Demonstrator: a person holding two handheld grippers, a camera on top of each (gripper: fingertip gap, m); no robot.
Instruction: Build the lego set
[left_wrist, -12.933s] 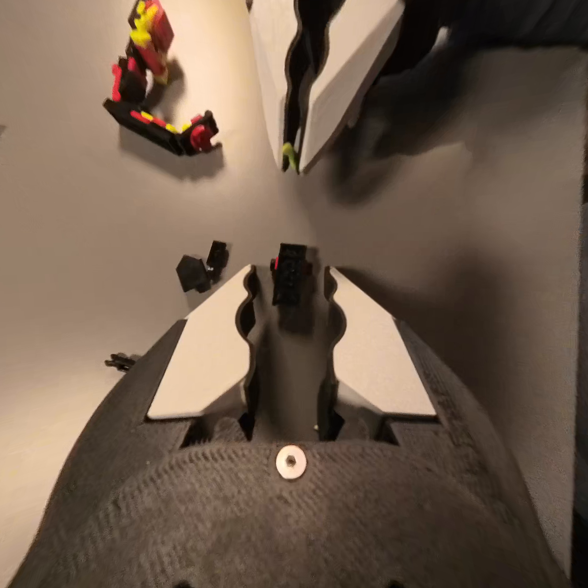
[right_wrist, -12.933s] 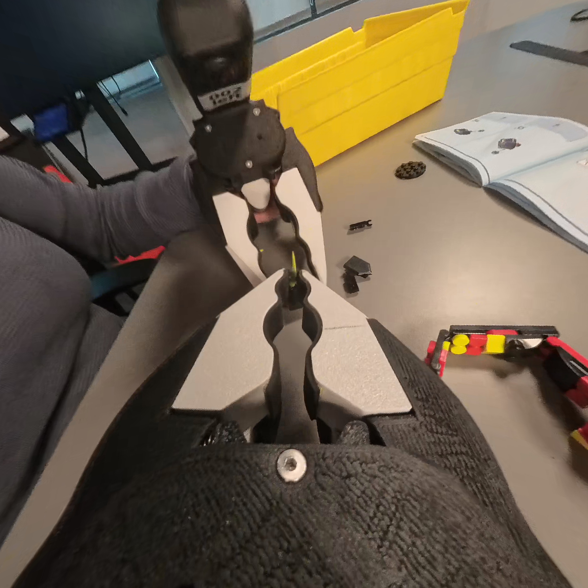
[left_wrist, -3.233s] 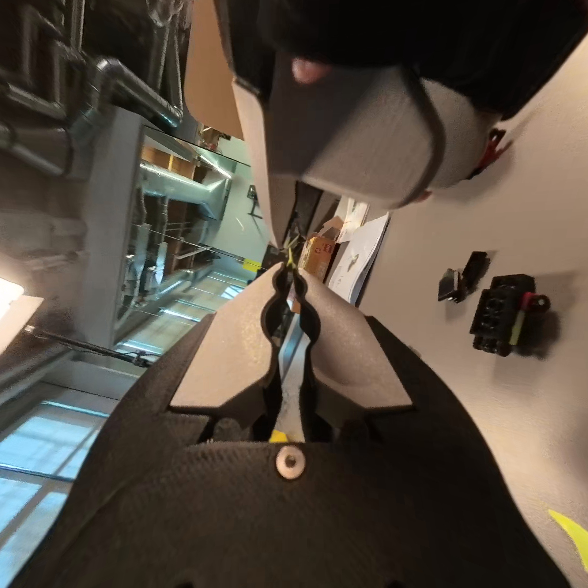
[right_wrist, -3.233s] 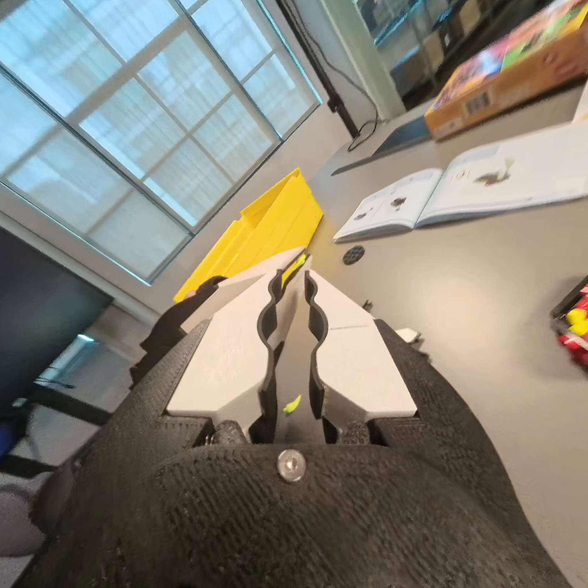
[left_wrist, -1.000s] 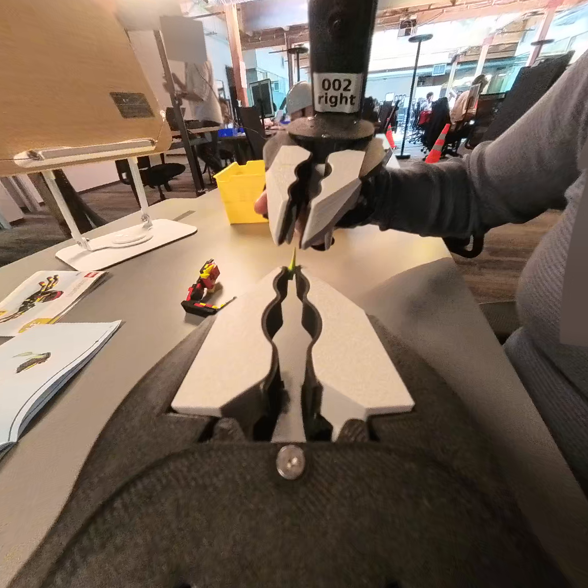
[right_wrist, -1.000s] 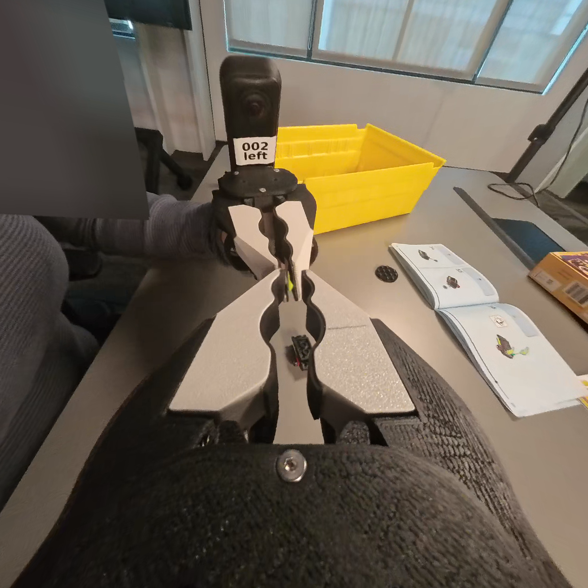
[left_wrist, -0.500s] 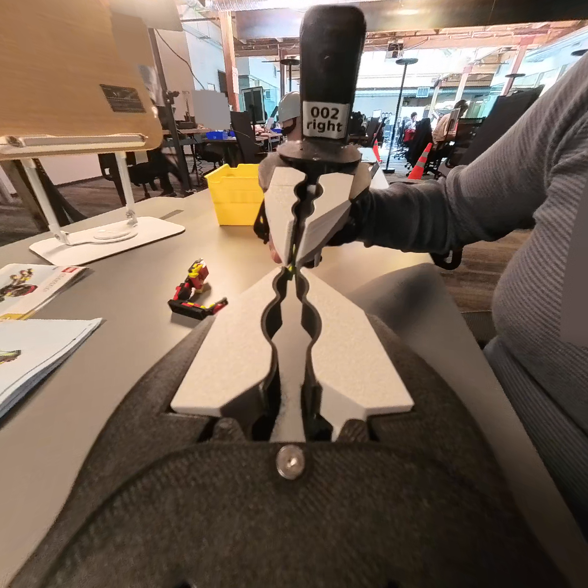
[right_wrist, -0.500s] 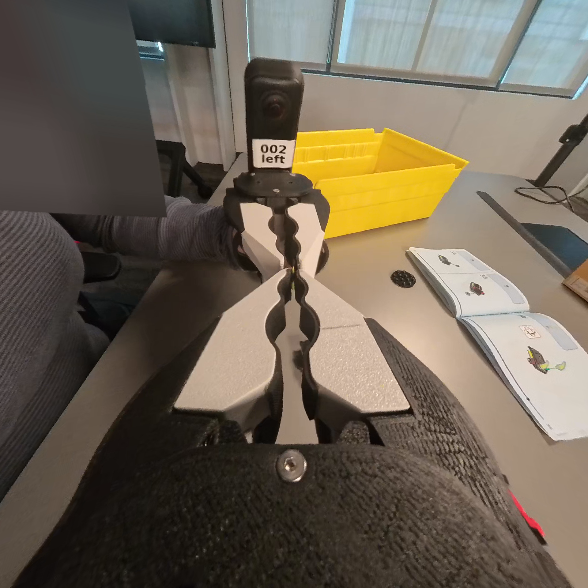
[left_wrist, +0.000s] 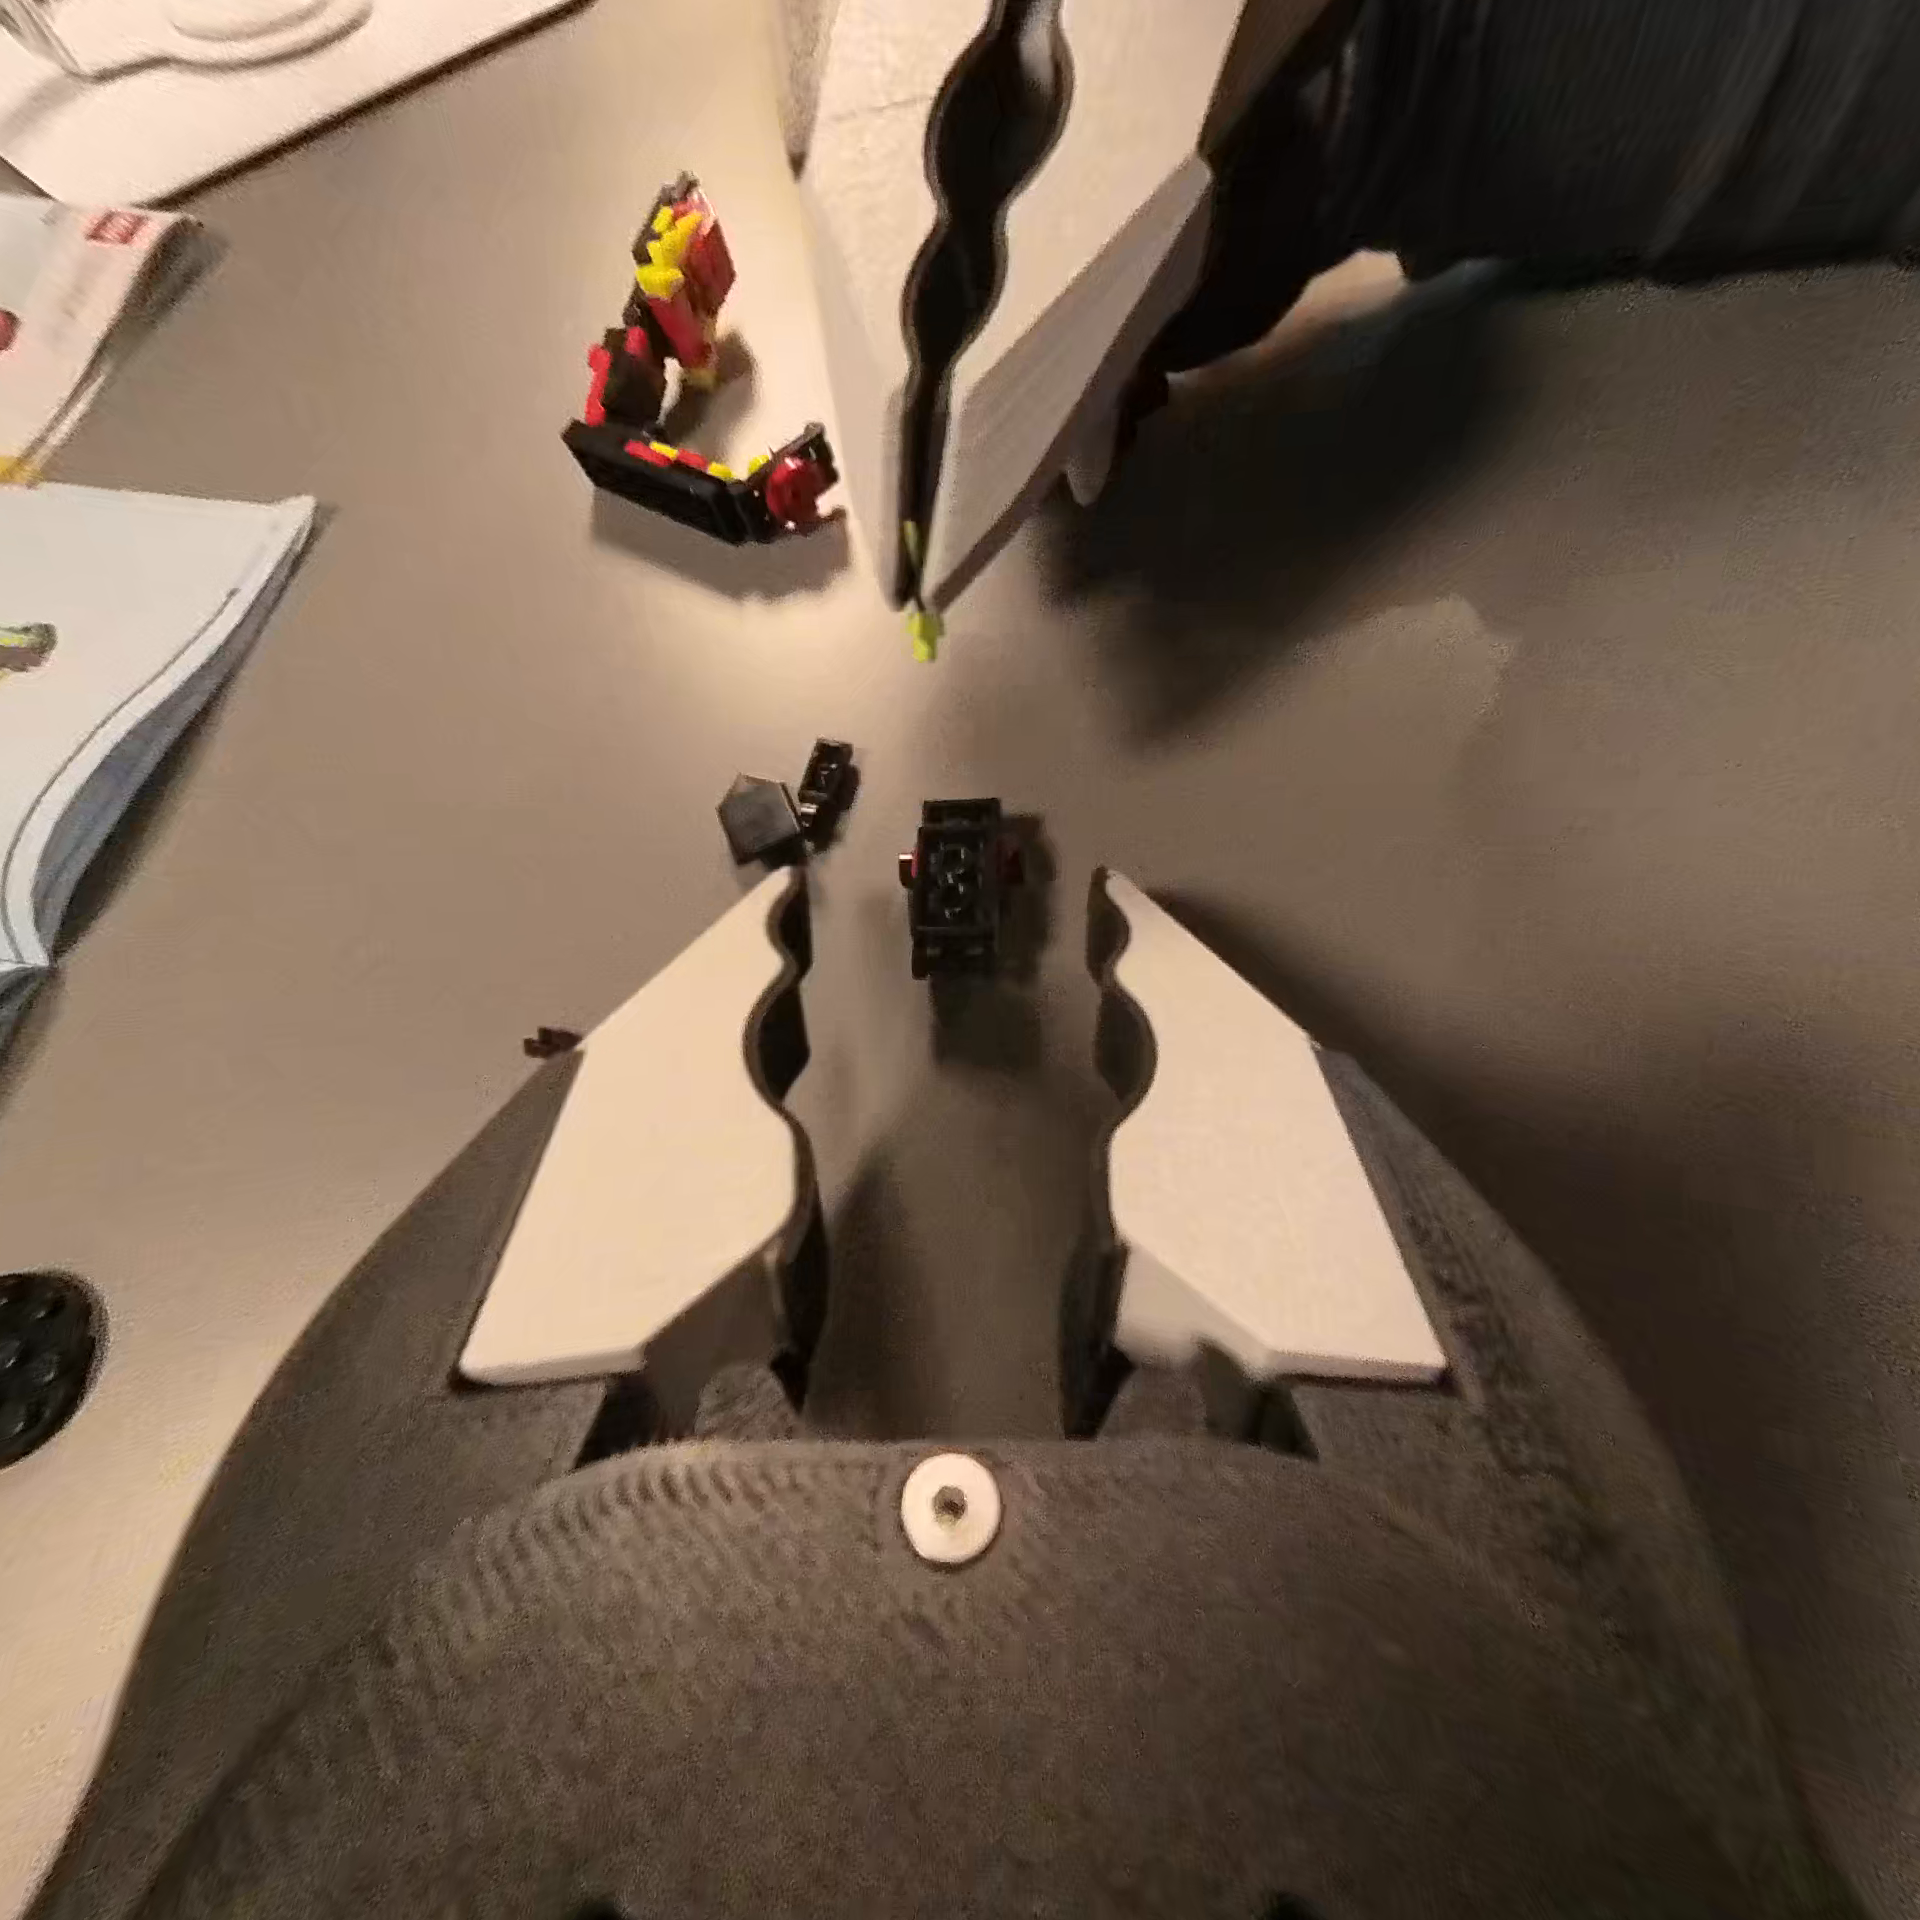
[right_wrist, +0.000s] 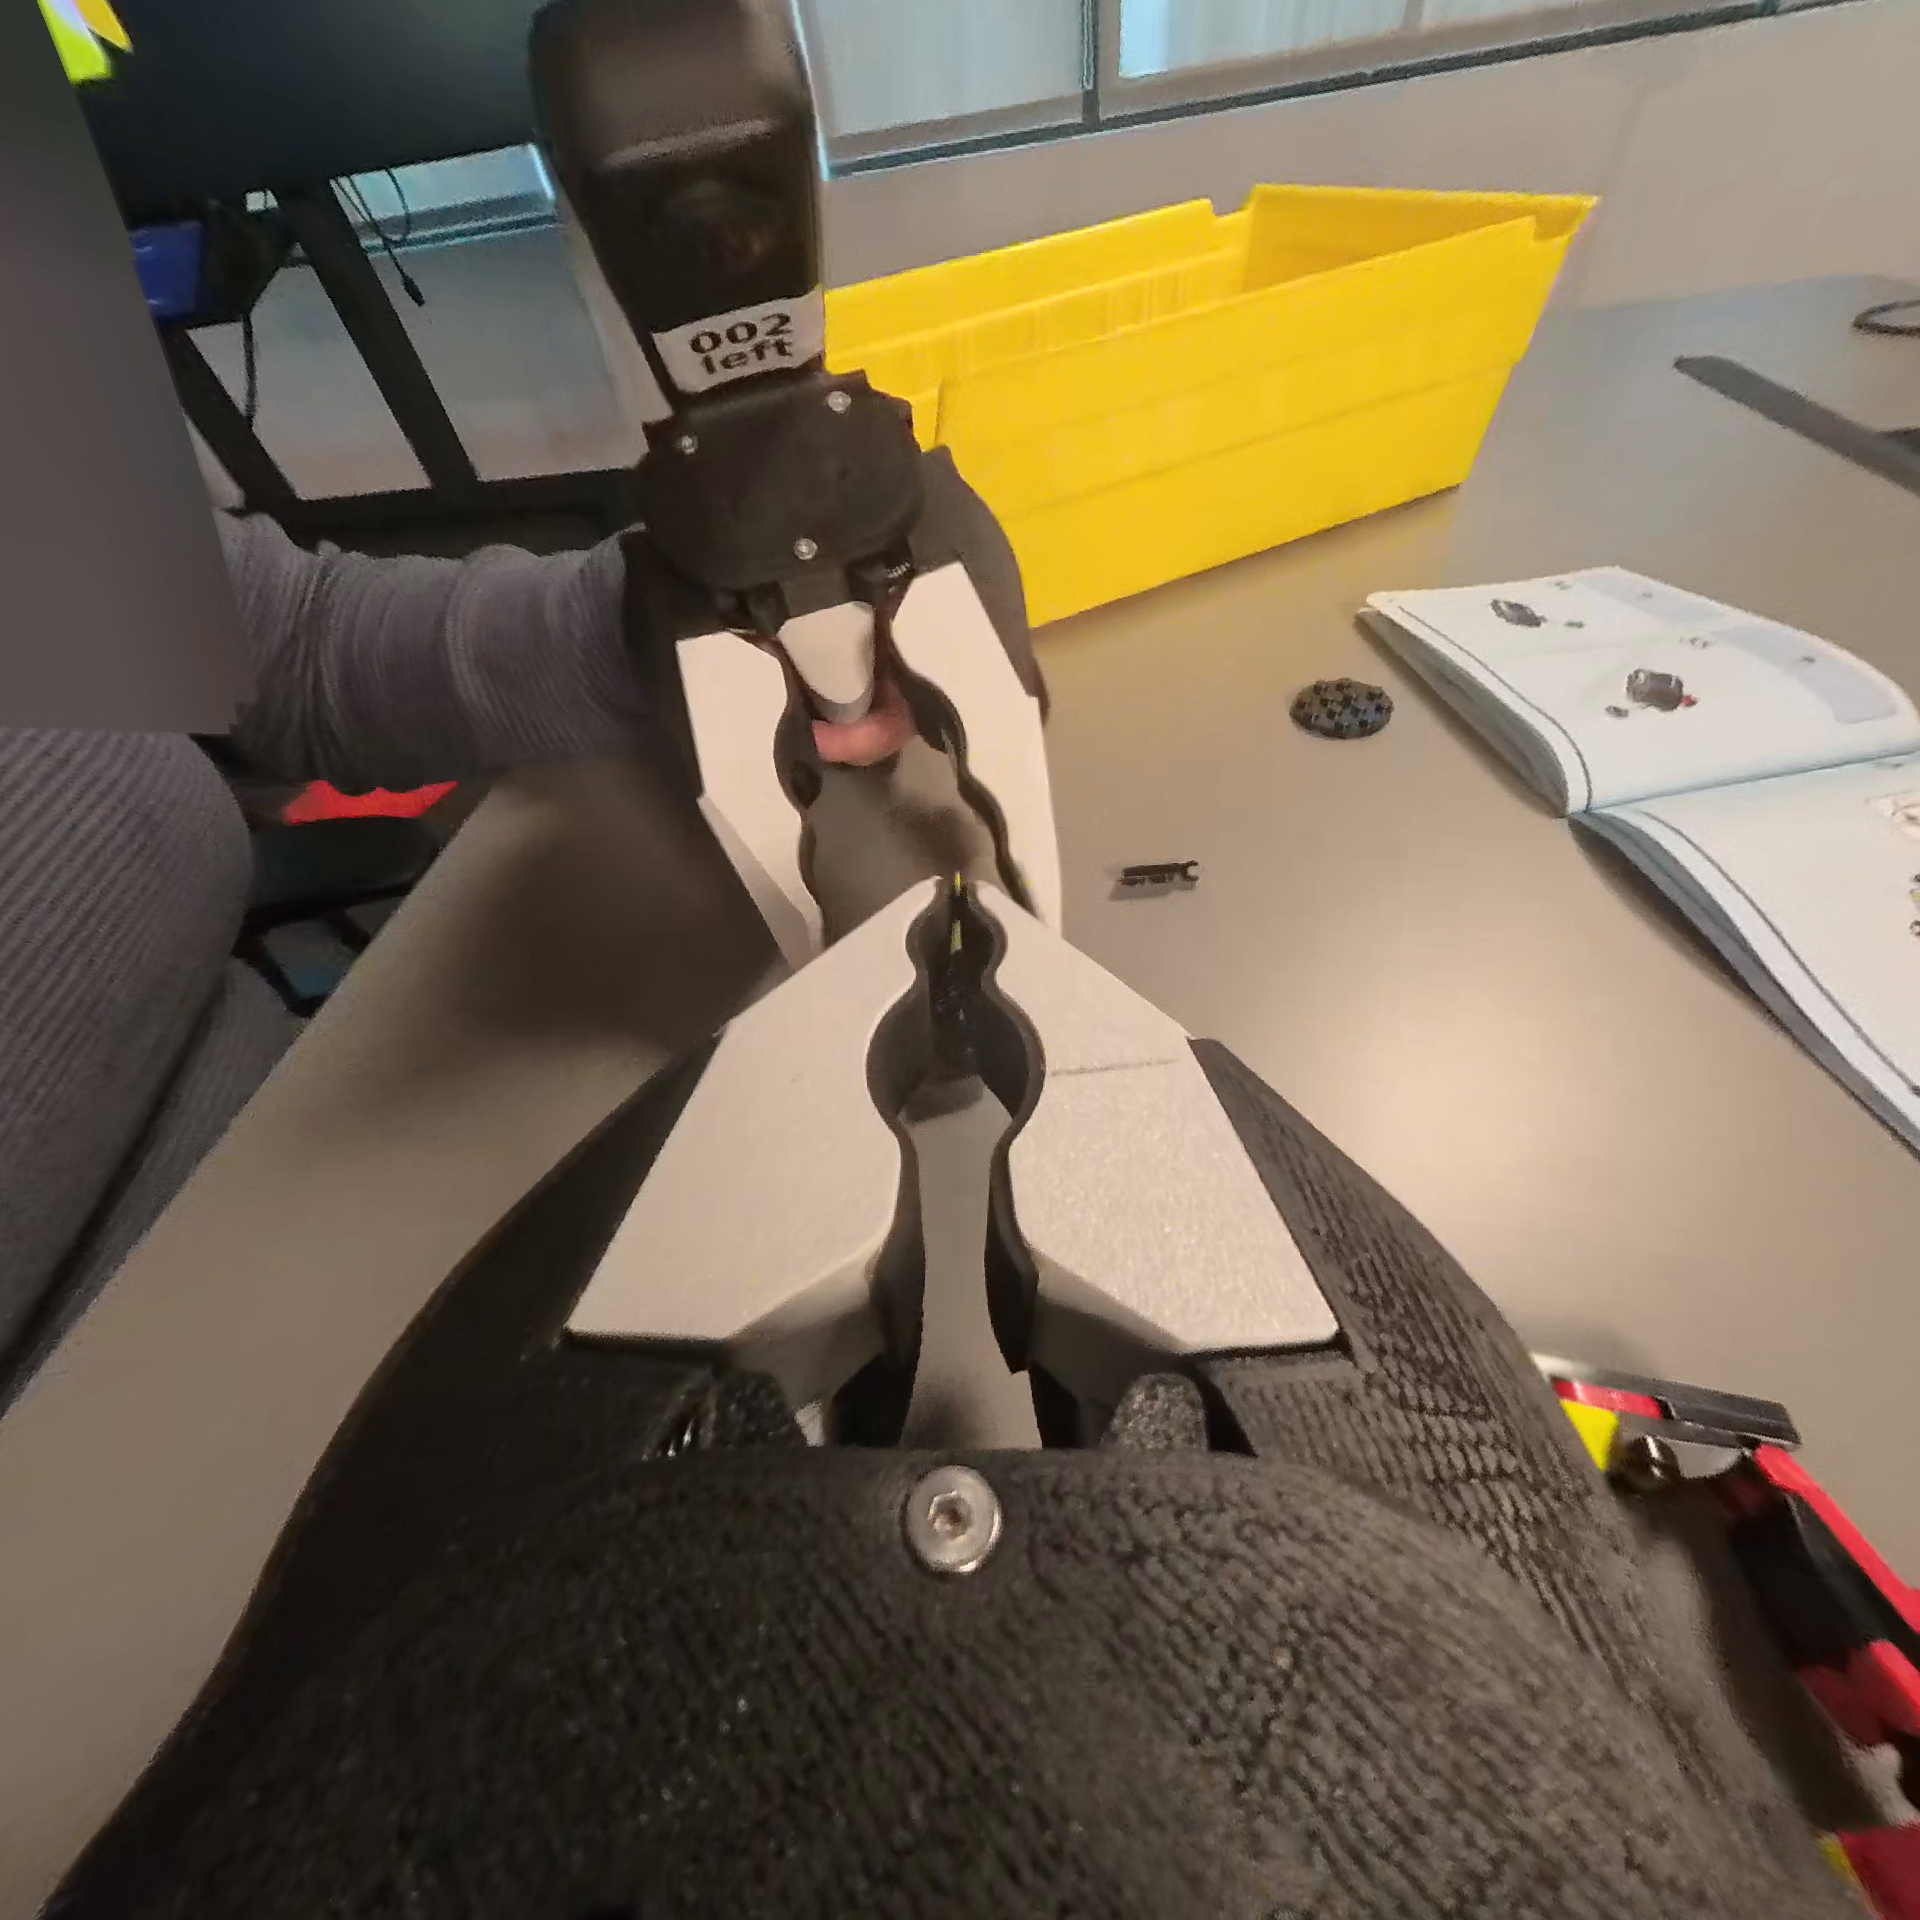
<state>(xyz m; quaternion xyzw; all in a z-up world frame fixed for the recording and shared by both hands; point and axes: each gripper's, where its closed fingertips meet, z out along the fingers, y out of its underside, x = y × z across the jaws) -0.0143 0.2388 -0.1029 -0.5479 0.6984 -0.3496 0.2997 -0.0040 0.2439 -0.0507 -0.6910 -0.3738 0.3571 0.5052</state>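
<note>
The black brick assembly (left_wrist: 954, 885) lies flat on the grey table (left_wrist: 1455, 831), studs up, with a small red part on each side. It sits between the fingertips of the left gripper (left_wrist: 948, 894), whose jaws are spread wide and touch nothing.

The right gripper (right_wrist: 954, 904) is clenched on a thin lime-green piece (left_wrist: 921, 632); the tip of the piece protrudes below the closed fingertips and hangs just above the table, a short way beyond the black brick assembly.

Two small black loose parts (left_wrist: 784, 808) lie just left of the assembly. A black, red and yellow partial model (left_wrist: 691, 405) stands farther off, beside the right gripper. A small black clip (right_wrist: 1158, 875) lies apart on the table.

An open instruction booklet (right_wrist: 1662, 707) with printed diagrams lies flat, with a round black studded plate (right_wrist: 1340, 709) near it. A yellow plastic bin (right_wrist: 1195, 374) with ribbed walls stands behind.

Gripper fingers (left_wrist: 665, 1132) are pale grey, matt, with wavy inner edges. The gripper bodies are black with a coarse layered texture. A white label with printed text is fixed to the left gripper's camera stalk.
</note>
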